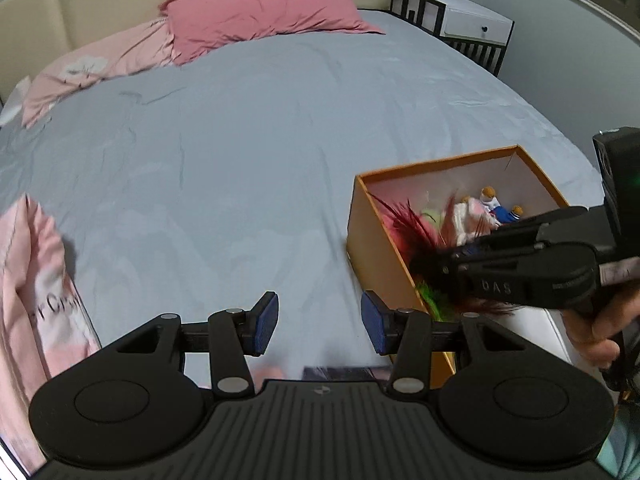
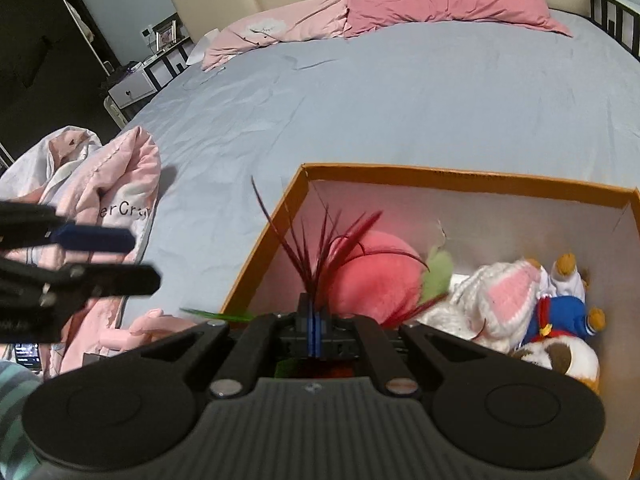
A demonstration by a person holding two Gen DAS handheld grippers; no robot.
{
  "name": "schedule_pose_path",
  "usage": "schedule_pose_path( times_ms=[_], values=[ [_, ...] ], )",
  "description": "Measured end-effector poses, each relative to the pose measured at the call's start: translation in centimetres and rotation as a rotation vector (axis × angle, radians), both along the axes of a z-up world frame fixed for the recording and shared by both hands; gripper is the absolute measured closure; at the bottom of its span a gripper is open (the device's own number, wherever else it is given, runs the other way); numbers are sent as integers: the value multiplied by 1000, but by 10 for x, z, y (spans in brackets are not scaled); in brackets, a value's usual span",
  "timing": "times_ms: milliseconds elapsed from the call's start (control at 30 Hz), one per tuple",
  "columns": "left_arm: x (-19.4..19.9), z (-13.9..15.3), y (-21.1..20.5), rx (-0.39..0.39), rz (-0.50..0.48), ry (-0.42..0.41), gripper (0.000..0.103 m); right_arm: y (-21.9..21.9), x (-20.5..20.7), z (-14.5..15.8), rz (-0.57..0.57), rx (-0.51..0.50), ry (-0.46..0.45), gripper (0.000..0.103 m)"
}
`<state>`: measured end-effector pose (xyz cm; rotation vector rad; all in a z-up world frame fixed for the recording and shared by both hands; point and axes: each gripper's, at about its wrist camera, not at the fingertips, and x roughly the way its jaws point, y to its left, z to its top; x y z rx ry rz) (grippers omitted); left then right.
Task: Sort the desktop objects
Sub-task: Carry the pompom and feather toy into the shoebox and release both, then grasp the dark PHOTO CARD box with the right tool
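A feather toy with dark red and green plumes (image 2: pixel 320 248) is pinched between the blue pads of the right gripper (image 2: pixel 315 334), its jaws drawn fully together, and is held over the near-left corner of an open orange cardboard box with a white lining (image 2: pixel 460 174). The red plumes are seen fanning upward in front of a round pink plush peach (image 2: pixel 372 276), beside which a white knitted rabbit toy (image 2: pixel 500 300) and a blue-suited duck plush (image 2: pixel 568 316) are lodged inside the box. The left gripper (image 1: pixel 319 324) is held with its blue pads (image 1: pixel 266 322) spread wide and nothing between them, above a grey-blue bedsheet (image 1: pixel 248 152), just left of the box. A rumpled pale pink quilt (image 2: pixel 116 200) is seen at the bed's left edge, and a rose-pink pillow (image 1: pixel 264 16) against the cream headboard (image 1: pixel 120 4).
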<state>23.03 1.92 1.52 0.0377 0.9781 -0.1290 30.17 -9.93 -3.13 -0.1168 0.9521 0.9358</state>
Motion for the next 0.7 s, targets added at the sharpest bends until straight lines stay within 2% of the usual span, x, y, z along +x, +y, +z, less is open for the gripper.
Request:
schedule_pose_path(
  times_ms=[167,267,300,400,567,700],
  values=[
    [-15,-2,7,-65,49,-5,50,-6,-3,10,-17,6,-34,89],
    [-27,-4,12,-102,76,-9,49,-22,-10,20,-32,19,-55,71],
    [-30,-5,13,-112,87,-11,49,-27,-14,22,-35,22,-60,71],
    [-39,-12,16,-130,113,-7,49,-40,-26,23,-4,2,-56,71],
    [-50,-22,15,-140,138,10,49,-38,-41,4,38,-114,-34,71],
    [-62,-21,14,-135,135,16,49,-31,-43,-4,6,-90,-22,79]
  ],
)
